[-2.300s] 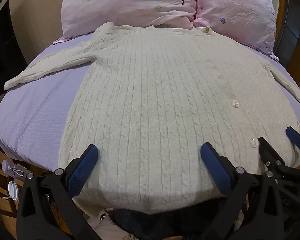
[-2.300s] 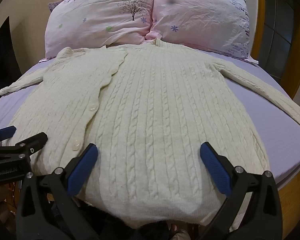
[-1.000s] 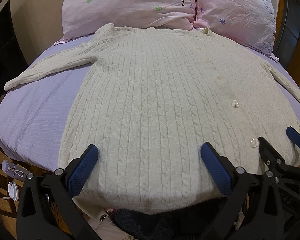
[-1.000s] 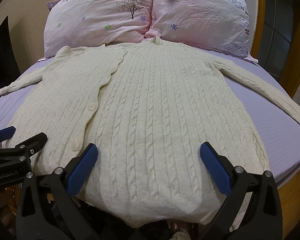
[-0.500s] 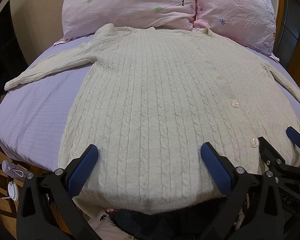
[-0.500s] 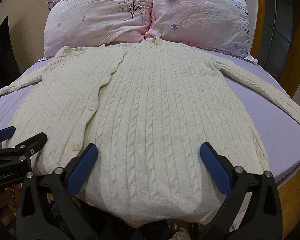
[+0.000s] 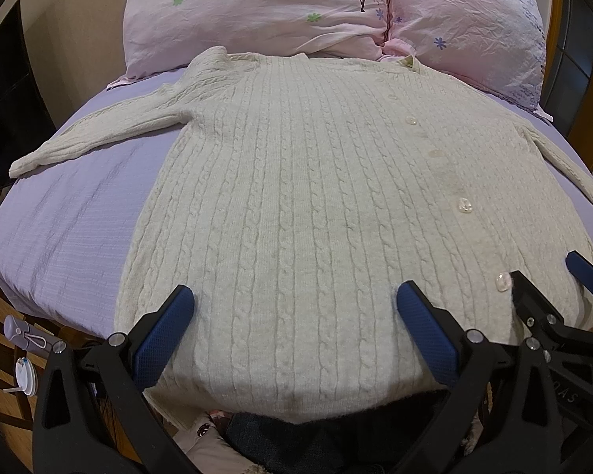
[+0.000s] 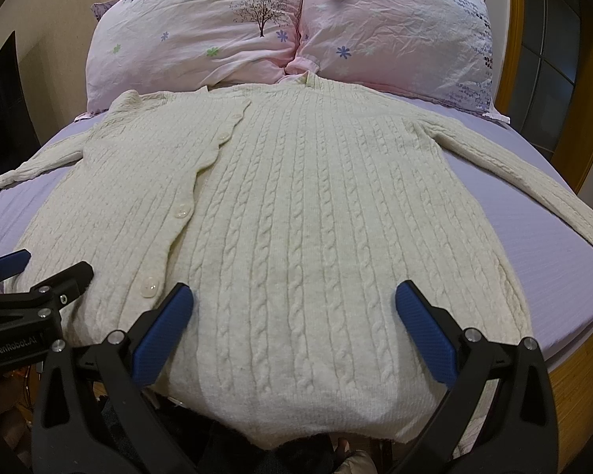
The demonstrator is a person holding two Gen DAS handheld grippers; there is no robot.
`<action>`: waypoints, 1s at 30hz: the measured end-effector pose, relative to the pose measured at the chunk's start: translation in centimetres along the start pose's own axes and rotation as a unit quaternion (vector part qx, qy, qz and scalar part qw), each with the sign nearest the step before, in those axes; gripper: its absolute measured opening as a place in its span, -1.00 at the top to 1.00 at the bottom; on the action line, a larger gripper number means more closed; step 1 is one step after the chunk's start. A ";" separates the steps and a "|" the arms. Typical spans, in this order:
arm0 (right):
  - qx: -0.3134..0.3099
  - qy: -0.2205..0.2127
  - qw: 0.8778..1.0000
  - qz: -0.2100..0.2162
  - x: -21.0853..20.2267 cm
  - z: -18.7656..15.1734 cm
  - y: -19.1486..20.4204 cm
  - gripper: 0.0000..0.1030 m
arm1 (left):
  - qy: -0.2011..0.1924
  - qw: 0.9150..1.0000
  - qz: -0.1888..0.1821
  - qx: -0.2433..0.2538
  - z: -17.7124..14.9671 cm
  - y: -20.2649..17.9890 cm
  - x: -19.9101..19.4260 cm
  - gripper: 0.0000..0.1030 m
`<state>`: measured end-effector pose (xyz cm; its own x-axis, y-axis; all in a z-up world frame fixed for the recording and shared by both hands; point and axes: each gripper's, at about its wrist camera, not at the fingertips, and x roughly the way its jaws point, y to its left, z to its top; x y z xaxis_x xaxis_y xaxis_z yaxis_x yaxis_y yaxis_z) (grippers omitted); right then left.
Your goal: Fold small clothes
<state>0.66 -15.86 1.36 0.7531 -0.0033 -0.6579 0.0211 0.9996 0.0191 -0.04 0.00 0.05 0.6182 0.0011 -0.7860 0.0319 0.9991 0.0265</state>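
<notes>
Pink pillows (image 7: 257, 12), lavender bedsheet (image 7: 71, 229), perhaps bottle (image 7: 23, 331).

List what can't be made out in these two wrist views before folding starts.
- Cardigan hem: both views, hidden behind the open left hand-held gripper and open right hand-held gripper.
- Right sleeve cuff: cut off by the frame edge in both views.
- Bed front edge and the floor: mostly blocked by the gripper bodies.
- Small bottle: left view, too small to identify.
- Whether the fingertips touch the knit: unclear.

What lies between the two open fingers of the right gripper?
In the right wrist view, only the cream cardigan shows between the right gripper fingers: its cable-knit lower body and hem, nothing else.
</notes>
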 end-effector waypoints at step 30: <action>0.018 -0.033 0.999 0.028 -1.0 1.6 -4.2 -0.96 | -0.005 1.000 -0.009 0.018 0.3 0.4 -0.3 -0.97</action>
<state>0.81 -20.07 3.16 0.7958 0.0500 -0.6035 -0.0003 0.9966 0.0822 0.02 0.43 0.45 0.6251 -0.0169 -0.7804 0.0713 0.9968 0.0356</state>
